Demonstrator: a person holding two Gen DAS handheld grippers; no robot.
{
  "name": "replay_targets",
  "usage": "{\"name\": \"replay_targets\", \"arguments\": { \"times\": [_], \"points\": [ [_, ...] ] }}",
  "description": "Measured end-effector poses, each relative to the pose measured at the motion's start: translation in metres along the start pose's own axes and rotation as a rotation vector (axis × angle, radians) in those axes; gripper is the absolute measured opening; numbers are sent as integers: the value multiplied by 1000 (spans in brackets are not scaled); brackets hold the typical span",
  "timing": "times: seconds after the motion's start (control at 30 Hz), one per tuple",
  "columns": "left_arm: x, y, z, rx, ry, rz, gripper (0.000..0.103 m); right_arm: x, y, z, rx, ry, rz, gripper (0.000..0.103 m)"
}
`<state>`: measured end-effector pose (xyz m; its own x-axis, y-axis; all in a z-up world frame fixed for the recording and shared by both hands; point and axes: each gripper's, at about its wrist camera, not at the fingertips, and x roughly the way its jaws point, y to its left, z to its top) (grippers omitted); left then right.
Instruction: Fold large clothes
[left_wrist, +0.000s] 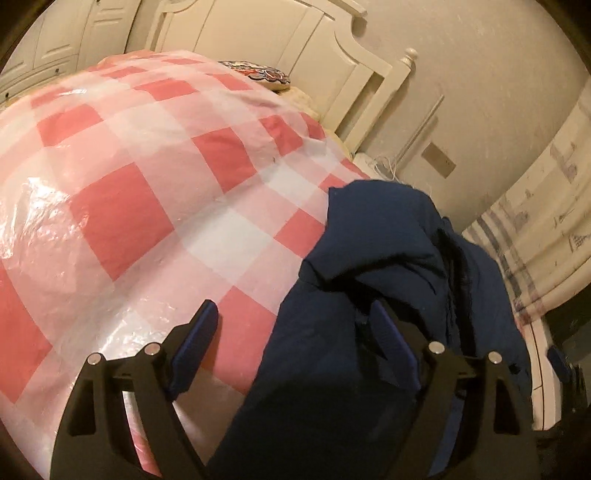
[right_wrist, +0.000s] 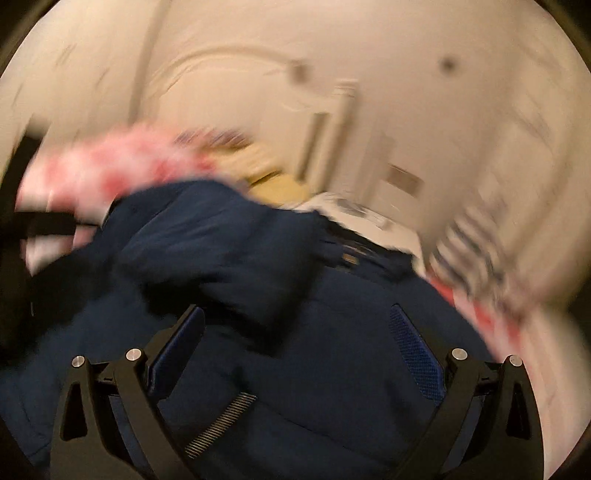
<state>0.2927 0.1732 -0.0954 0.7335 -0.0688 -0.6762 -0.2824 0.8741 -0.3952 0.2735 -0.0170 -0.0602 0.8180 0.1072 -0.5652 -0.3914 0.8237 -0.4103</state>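
The left gripper (left_wrist: 295, 332) stands released, jaws wide apart, over the rumpled navy-blue padded jacket (left_wrist: 388, 258), which lies at 4 o'clock on the pink-and-white checked plastic-covered bed (left_wrist: 147, 184). The right gripper (right_wrist: 295, 343), also spread wide and holding nothing, hovers above the jacket (right_wrist: 258, 258); its view is blurred.

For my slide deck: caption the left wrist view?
Open left gripper above a navy jacket on a pink checked bed cover.
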Motion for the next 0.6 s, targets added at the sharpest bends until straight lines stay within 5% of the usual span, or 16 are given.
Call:
{"name": "replay_targets", "arguments": {
  "times": [0.23, 0.3, 0.37, 0.43, 0.5, 0.6],
  "points": [
    [2, -3, 1, 11, 0, -14, 87, 37, 59, 41, -269, 44, -29, 88],
    [4, -2, 2, 4, 9, -17, 87, 44, 68, 42, -316, 62, 9, 71],
    [5, -1, 3, 1, 11, -18, 87, 40, 62, 42, -258, 53, 68, 40],
    [4, -1, 2, 1, 7, -21, 88, 21, 26, 46, -55, -26, 120, 27],
    [4, -1, 2, 4, 10, -27, 90, -1, -28, 36, 225, -108, 158, 24],
    [5, -1, 2, 7, 14, -30, 90, -32, -132, -21, 777, -245, 235, 22]
  ]
}}
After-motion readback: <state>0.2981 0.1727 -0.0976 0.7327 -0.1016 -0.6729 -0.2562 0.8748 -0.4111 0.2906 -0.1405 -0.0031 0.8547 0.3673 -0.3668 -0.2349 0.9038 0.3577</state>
